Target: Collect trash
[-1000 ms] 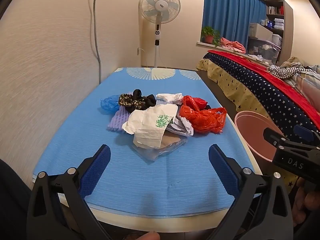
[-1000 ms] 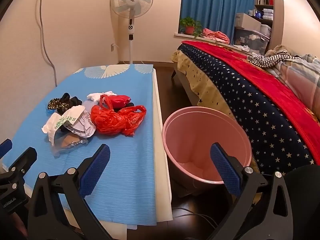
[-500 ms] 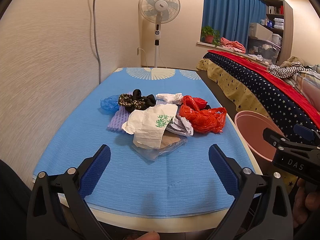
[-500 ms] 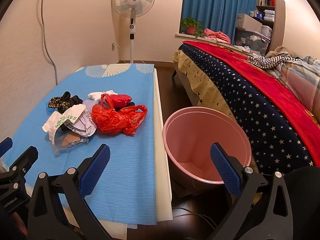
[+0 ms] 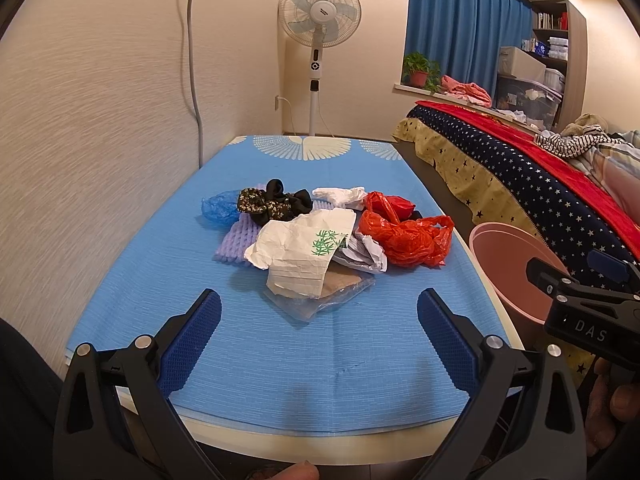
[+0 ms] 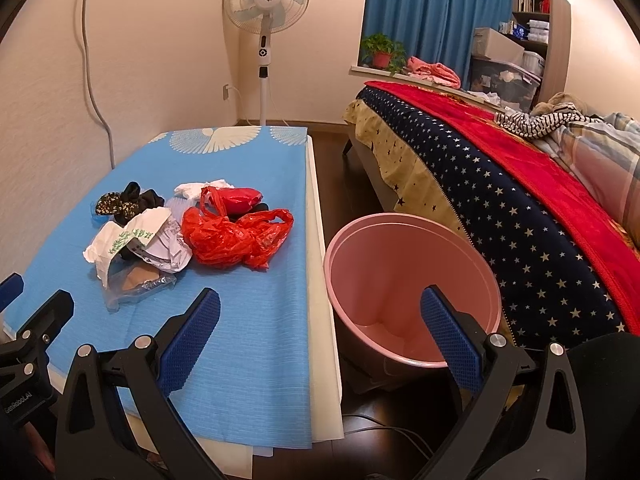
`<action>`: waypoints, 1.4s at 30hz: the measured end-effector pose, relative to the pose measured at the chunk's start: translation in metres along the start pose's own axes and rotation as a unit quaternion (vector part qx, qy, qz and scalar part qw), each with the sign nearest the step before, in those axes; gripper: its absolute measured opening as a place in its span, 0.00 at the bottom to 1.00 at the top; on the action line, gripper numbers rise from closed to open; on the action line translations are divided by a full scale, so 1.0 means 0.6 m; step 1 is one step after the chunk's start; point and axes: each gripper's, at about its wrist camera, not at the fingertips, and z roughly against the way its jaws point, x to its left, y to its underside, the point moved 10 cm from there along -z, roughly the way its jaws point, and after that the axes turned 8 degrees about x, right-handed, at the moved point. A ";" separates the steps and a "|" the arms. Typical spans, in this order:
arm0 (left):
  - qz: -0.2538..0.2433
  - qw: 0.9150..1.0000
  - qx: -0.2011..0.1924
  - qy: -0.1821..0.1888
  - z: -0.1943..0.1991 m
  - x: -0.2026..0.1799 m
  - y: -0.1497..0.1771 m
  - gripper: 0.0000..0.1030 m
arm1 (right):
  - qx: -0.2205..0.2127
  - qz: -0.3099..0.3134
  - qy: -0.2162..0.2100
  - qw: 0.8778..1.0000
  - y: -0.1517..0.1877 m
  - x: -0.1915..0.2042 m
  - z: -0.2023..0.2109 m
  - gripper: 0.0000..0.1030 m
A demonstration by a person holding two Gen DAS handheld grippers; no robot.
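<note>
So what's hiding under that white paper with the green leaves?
Under the white paper lies a clear plastic bag holding something brown, and grey-white wrappers. The rest underneath is covered.

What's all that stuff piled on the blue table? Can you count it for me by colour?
Red or orange: 2, the orange bag and the red bag
White: 3, the leaf-print paper, the tissue and the grey-white wrapper
Blue: 1, the blue bag
Purple: 1, the foam net
Black: 1, the flowered cloth
Clear: 1, the clear packet
Total: 9, as far as shows
</note>
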 end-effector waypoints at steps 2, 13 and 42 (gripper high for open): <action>0.000 1.000 0.001 0.001 0.000 0.000 0.000 0.92 | 0.000 0.001 0.001 1.000 -0.002 0.003 -0.001 0.95; -0.001 1.000 0.005 0.004 0.000 -0.004 0.000 0.92 | -0.001 0.002 0.003 1.000 -0.003 0.002 0.002 0.95; 0.000 1.000 0.006 0.005 0.000 -0.003 -0.001 0.92 | -0.002 0.001 0.002 1.000 -0.003 0.003 0.003 0.94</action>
